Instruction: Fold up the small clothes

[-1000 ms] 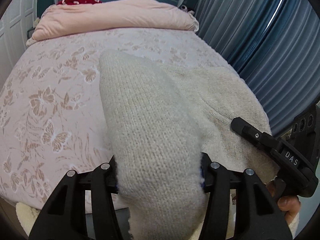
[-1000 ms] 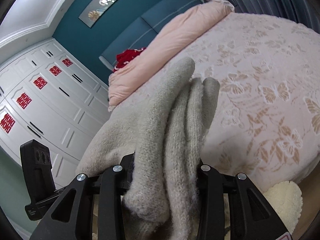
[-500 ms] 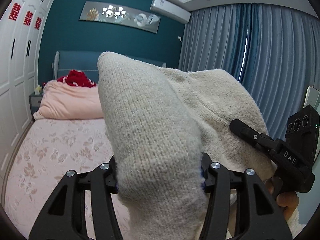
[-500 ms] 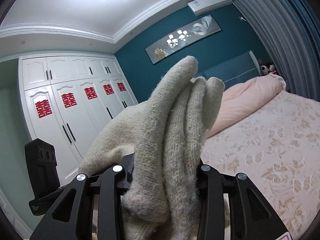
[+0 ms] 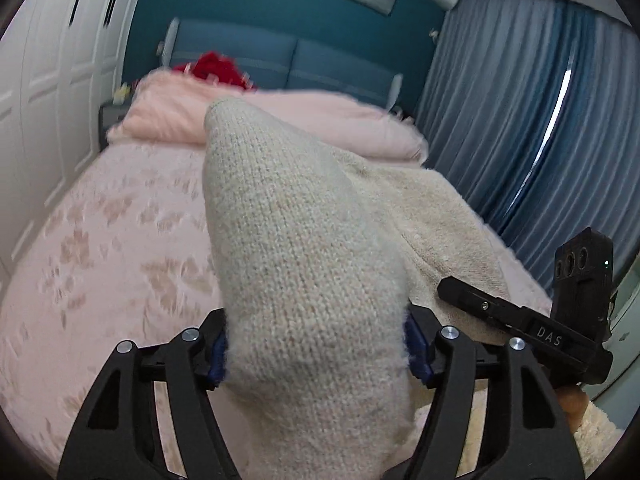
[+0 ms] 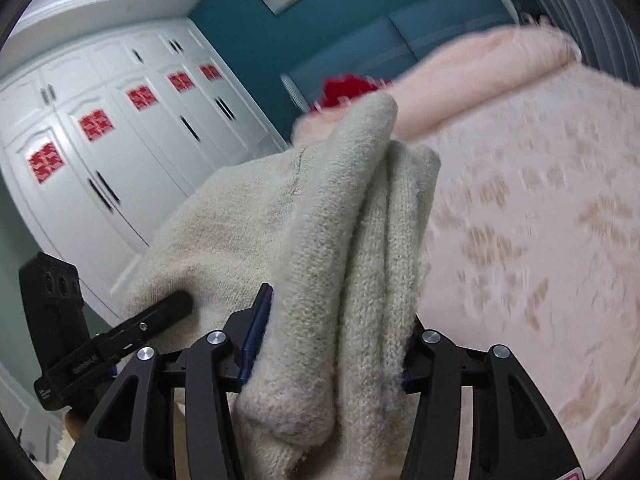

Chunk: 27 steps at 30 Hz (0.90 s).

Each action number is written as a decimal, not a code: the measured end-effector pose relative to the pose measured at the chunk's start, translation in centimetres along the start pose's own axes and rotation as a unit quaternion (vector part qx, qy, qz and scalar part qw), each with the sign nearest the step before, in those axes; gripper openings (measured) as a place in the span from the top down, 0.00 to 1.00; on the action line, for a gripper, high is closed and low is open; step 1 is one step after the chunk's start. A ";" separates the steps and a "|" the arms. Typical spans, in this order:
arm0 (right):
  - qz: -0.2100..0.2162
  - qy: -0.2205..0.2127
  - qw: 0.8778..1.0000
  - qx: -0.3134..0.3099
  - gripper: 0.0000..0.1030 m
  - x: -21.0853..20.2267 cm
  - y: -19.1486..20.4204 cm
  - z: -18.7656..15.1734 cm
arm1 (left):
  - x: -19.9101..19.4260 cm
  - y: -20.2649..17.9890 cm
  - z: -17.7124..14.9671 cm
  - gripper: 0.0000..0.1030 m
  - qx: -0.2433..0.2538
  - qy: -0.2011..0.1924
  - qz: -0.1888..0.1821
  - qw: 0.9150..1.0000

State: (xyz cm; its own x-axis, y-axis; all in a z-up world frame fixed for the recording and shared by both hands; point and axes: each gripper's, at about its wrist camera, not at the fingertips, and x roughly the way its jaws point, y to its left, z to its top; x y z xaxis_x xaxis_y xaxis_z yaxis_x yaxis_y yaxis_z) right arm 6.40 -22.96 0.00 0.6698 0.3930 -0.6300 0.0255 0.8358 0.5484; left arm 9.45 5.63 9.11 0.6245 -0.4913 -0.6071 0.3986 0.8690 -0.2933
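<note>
The cream knitted sweater (image 5: 304,280) hangs bunched between both claws above the pink flowered bed (image 5: 100,248), at about twelve o'clock from each. The left claw (image 5: 316,354) is opening, knit between its pads; the right claw (image 6: 332,340) is opening too, a thick roll of folds between its pads. Folding looks only begun: no neat fold shows, and laying out and creasing remain. "DAS" reads on the right claw's body at four o'clock; the wardrobe's (image 6: 120,152) red stickers aren't legible.
</note>
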 end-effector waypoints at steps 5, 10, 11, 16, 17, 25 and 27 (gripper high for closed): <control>-0.030 0.026 0.998 0.047 0.50 0.1 -4.4 -5.3 | 5.3 6.8 -9.5 0.43 -0.087 0.094 0.073 0.989; -0.022 0.025 0.999 0.040 0.27 0.8 -3.4 -2.3 | 2.5 8.4 -7.6 0.16 -0.123 0.050 0.039 0.990; -0.020 0.032 0.998 0.046 0.24 1.8 -3.4 -1.7 | 3.1 8.3 -7.0 0.14 -0.127 0.049 0.040 0.990; -0.041 0.107 0.991 0.073 0.20 9.0 -4.3 -1.0 | 8.7 10.3 -6.9 0.13 -0.171 0.122 0.043 0.977; -0.051 0.120 0.988 0.083 0.20 10.2 -4.7 -1.4 | 9.9 10.8 -7.5 0.13 -0.183 0.142 0.038 0.972; 0.000 0.046 0.999 -0.005 0.70 6.2 1.0 3.3 | 8.5 10.2 -5.2 0.60 -0.193 0.112 0.006 0.975; 0.011 0.011 1.000 -0.025 0.70 4.2 2.1 4.7 | 6.9 9.1 -3.3 0.60 -0.164 0.080 0.008 0.983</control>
State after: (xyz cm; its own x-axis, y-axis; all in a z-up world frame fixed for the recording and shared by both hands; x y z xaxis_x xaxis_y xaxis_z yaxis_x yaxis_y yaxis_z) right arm 12.74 -21.36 1.13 0.6526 0.4196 -0.6309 -0.0268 0.8449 0.5342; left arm 15.18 10.31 -0.17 0.5056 -0.4851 -0.7135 0.1355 0.8614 -0.4896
